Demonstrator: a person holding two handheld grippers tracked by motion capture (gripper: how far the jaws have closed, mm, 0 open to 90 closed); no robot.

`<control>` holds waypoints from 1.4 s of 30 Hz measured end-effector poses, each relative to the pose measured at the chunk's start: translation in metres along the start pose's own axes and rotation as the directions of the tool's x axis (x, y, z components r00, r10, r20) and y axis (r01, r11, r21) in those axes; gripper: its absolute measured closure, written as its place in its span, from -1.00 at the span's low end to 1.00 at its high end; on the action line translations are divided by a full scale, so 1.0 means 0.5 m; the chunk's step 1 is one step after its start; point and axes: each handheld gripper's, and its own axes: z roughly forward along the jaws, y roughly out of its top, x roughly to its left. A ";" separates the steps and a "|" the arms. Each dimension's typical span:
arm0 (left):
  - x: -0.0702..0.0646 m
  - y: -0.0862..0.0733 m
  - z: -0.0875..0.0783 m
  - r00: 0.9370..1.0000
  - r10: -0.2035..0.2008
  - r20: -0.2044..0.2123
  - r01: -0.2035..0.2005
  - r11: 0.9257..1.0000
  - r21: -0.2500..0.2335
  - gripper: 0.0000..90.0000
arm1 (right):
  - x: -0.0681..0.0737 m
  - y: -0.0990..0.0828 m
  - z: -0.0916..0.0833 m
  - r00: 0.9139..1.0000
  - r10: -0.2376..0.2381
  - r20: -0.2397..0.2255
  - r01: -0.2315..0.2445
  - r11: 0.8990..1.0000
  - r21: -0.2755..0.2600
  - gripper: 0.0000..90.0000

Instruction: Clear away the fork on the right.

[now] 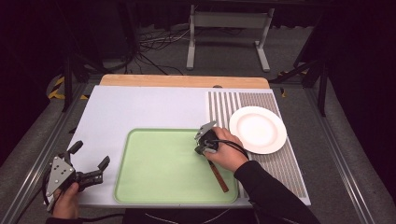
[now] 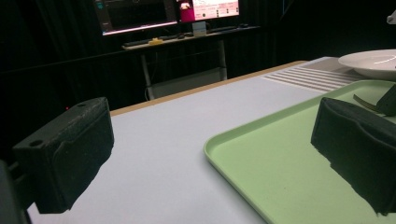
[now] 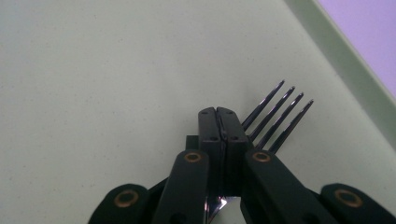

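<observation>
**Fork held over the green tray**

Fork (image 3: 275,119) tines jut out just past the tip of the right tool (image 3: 223,122), whose two jaws are pressed together on the fork's neck; the four dark tines point toward the tray's raised rim, low over the tray's floor, though whether they touch it cannot be told. In the high view the right tool (image 1: 203,136) sits over the far right part of the green tray (image 1: 154,186), gripped by the person's right hand (image 1: 227,151); the fork's brown handle (image 1: 218,176) runs back from under that hand toward the tray's near right corner.

A white plate (image 1: 258,129) rests just beyond the tray's right edge, on a striped mat (image 1: 280,163); the plate and the tray stand close but apart.

Off the tray's left side, the left tool (image 1: 90,163) is held by the person's left hand (image 1: 67,201) near the corner of the tabletop (image 1: 140,105); its jaws stand wide apart with nothing between them. From the left gripper view, the tray's near left corner (image 2: 219,149) lies between the two black jaws, with the plate (image 2: 369,63) beyond the tray.
</observation>
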 end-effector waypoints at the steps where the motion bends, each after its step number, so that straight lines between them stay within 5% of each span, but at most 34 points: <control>1: 0.000 0.000 0.000 1.000 0.000 0.000 0.000 1.000 0.000 -1.00 | -0.002 -0.001 0.000 1.000 0.000 0.000 0.000 1.000 0.000 1.00; 42: -0.001 0.000 0.001 1.000 0.000 0.002 0.000 1.000 0.005 -1.00 | -0.064 -0.057 -0.043 0.989 0.099 0.113 -0.103 0.994 0.032 0.98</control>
